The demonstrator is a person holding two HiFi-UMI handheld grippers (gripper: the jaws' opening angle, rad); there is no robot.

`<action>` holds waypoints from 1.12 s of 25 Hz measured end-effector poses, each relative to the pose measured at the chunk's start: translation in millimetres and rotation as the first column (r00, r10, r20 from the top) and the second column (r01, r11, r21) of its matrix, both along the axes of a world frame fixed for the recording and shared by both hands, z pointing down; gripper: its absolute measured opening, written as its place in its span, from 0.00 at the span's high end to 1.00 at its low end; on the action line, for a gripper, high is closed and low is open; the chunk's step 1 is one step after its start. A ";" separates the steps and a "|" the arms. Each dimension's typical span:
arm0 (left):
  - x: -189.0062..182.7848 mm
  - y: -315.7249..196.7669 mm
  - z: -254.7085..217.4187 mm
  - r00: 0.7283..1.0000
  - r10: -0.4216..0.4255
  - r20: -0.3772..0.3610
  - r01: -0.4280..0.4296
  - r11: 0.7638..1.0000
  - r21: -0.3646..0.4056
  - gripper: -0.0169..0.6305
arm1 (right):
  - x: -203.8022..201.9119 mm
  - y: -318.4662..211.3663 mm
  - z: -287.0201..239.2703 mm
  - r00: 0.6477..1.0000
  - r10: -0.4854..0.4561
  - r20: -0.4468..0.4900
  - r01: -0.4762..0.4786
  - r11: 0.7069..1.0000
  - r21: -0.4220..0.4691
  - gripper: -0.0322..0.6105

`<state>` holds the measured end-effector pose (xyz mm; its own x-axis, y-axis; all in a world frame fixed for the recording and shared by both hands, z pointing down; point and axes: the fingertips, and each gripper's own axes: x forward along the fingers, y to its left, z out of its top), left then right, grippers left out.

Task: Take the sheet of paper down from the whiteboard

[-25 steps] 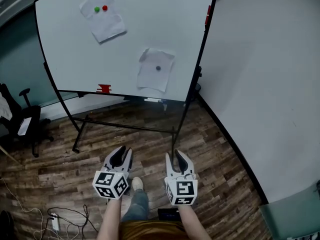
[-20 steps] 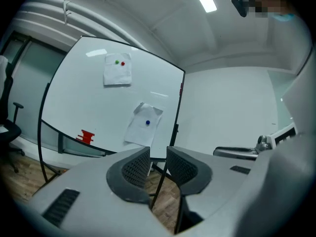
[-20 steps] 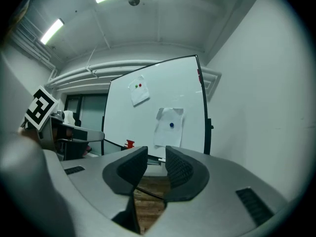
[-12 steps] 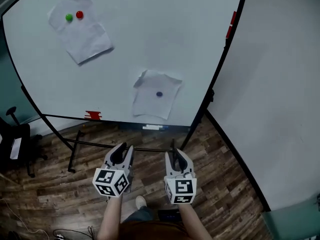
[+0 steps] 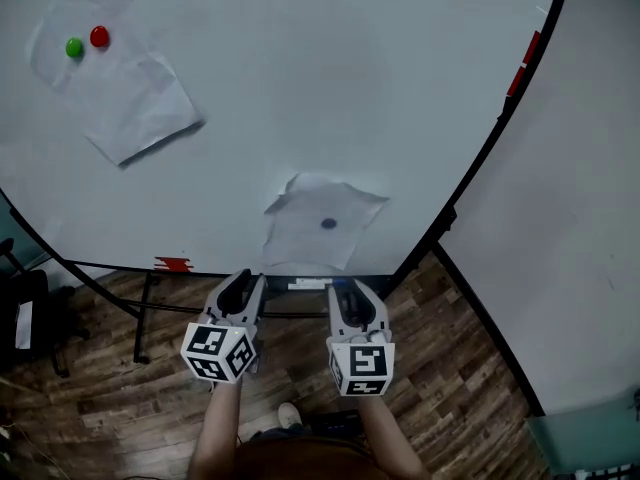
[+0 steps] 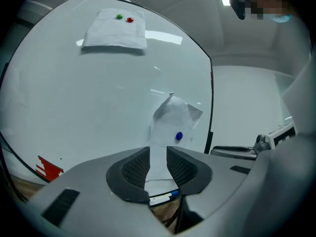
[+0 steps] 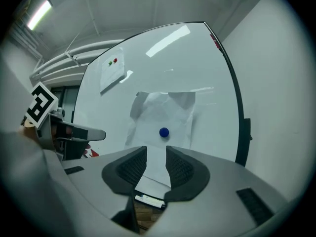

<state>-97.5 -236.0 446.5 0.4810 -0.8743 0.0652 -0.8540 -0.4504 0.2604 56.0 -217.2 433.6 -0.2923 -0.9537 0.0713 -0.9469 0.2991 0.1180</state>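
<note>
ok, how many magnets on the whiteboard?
3: a green magnet and a red magnet side by side on the upper-left sheet, a blue magnet at the middle of the lower sheet. None appear hidden.

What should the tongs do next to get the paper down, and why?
Probably reach the right tongs forward to the blue magnet pinning the lower paper to the whiteboard. They have just been opening, nothing is between them, and they aren't touching it.

One whiteboard (image 5: 300,88). Two paper sheets on it: an upper sheet (image 5: 130,108) and a lower sheet (image 5: 310,243). Three magnets: green magnet (image 5: 74,47), red magnet (image 5: 99,36), blue magnet (image 5: 328,224).
</note>
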 end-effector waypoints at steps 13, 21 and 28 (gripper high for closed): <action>11.2 -52.4 -3.2 0.999 0.048 0.007 -0.048 0.999 0.016 0.80 | -3.7 -50.3 -4.5 1.000 0.031 0.004 -0.031 0.999 0.018 0.74; 13.9 -71.3 -1.1 0.998 0.056 -0.003 -0.056 0.998 0.021 0.80 | 2.7 -70.0 -0.6 0.999 0.051 0.006 -0.051 0.998 0.020 0.73; 16.5 -79.3 -5.4 0.998 0.068 -0.011 -0.068 0.997 0.032 0.80 | -3.0 -81.6 0.6 0.999 0.044 -0.002 -0.044 0.999 0.019 0.73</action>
<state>-81.0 -315.3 441.1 0.5403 -0.8409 0.0320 -0.8177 -0.5157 0.2559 53.1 -298.8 434.2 -0.2502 -0.9667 0.0534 -0.9587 0.2551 0.1259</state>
